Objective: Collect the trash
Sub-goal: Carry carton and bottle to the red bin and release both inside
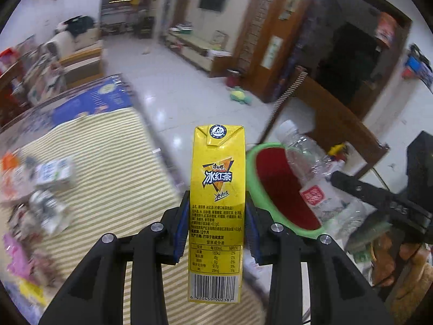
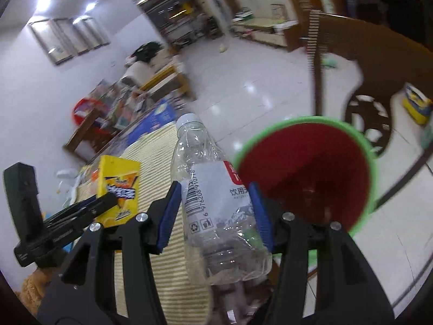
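Note:
My left gripper (image 1: pixel 216 211) is shut on a yellow iced-tea carton (image 1: pixel 216 189), held upright with its blue pads against both sides. A red bin with a green rim (image 1: pixel 273 187) stands on the floor just right of it. My right gripper (image 2: pixel 215 205) is shut on a clear empty water bottle (image 2: pixel 213 189) with a white cap and a white-and-red label. The bin (image 2: pixel 311 168) gapes open just right of the bottle. In the right wrist view, the carton (image 2: pixel 119 184) and the left gripper (image 2: pixel 108 197) show at the left. The bottle (image 1: pixel 314 178) and right gripper (image 1: pixel 338 178) appear at the right in the left wrist view.
A table with a yellow-and-white striped cloth (image 1: pixel 108 157) lies below and left, with several cartons and wrappers (image 1: pixel 40 195) on its left part. A dark wooden chair (image 1: pixel 324 113) stands behind the bin. White tiled floor (image 1: pixel 176 86) stretches beyond, with a small green toy (image 1: pixel 239 96).

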A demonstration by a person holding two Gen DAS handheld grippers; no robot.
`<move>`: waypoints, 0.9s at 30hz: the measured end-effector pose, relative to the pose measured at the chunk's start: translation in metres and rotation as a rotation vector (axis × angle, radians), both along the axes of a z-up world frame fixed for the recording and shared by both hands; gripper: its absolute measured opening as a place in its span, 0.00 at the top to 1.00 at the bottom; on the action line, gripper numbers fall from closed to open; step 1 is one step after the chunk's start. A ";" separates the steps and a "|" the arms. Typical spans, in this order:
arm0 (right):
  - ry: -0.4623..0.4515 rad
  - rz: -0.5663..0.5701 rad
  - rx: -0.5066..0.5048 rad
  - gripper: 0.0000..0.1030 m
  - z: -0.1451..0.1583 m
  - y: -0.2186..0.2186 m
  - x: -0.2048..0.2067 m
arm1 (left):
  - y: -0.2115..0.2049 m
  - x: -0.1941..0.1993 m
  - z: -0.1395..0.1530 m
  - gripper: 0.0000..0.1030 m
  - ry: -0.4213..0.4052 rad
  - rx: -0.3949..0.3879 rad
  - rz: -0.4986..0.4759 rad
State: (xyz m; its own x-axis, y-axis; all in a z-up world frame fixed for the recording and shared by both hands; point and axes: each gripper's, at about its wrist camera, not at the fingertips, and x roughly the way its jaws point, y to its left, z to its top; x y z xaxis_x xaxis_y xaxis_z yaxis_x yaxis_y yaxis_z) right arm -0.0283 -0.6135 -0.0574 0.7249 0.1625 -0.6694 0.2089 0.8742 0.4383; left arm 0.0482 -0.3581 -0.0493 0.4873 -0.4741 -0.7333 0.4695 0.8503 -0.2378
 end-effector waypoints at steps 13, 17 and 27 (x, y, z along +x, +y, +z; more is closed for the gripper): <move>0.054 -0.197 -0.060 0.49 -0.019 -0.079 -0.011 | -0.142 0.021 -0.022 0.59 0.060 0.000 -0.178; 0.024 -0.218 -0.086 0.43 -0.008 -0.081 -0.015 | -0.143 0.022 -0.019 0.27 0.027 -0.007 -0.155; -0.037 -0.087 -0.158 0.34 0.022 -0.022 0.005 | -0.048 0.018 0.008 0.27 -0.048 -0.009 0.051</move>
State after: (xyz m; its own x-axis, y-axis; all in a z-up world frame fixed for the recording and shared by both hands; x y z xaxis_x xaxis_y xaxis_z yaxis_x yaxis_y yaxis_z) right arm -0.0231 -0.6358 -0.0352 0.7565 -0.0069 -0.6540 0.2726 0.9123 0.3057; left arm 0.0660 -0.4065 -0.0413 0.5455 -0.4542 -0.7043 0.4369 0.8713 -0.2236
